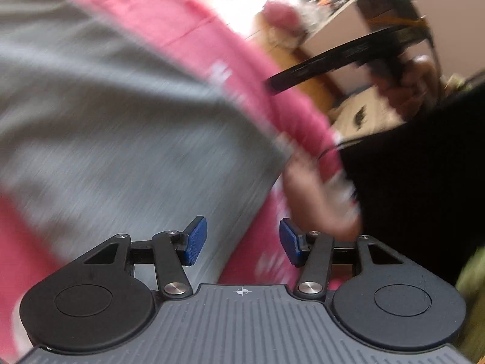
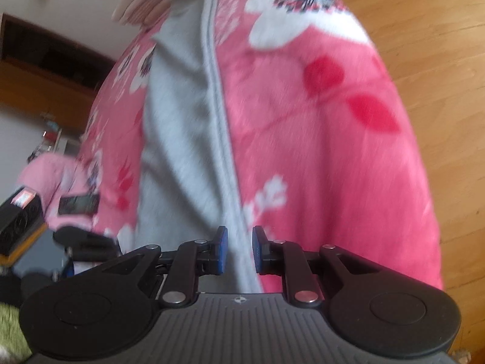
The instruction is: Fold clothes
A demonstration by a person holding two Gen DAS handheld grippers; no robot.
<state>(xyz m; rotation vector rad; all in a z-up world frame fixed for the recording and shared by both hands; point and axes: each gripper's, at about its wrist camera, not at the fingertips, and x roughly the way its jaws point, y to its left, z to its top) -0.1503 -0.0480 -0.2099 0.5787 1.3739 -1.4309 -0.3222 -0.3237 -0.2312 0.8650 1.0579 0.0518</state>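
Blue-padded left gripper [image 1: 243,241]: jaws apart, nothing between them, over the grey garment [image 1: 121,127]. Right gripper [image 2: 239,250]: jaws narrowly apart, the garment's hemmed edge running up from the gap; whether the pads touch cloth cannot be told.

Grey garment: spread in a long strip on a pink floral blanket [image 2: 318,121], which carries it; wooden floor [image 2: 424,45] lies past the blanket's right edge. Fold state unclear through blur.

Risks, judged: a closing jaw may pinch the plush blanket together with the thin hem, dragging both; a one-sided grab may skew the fold; fast motion may miss the edge.
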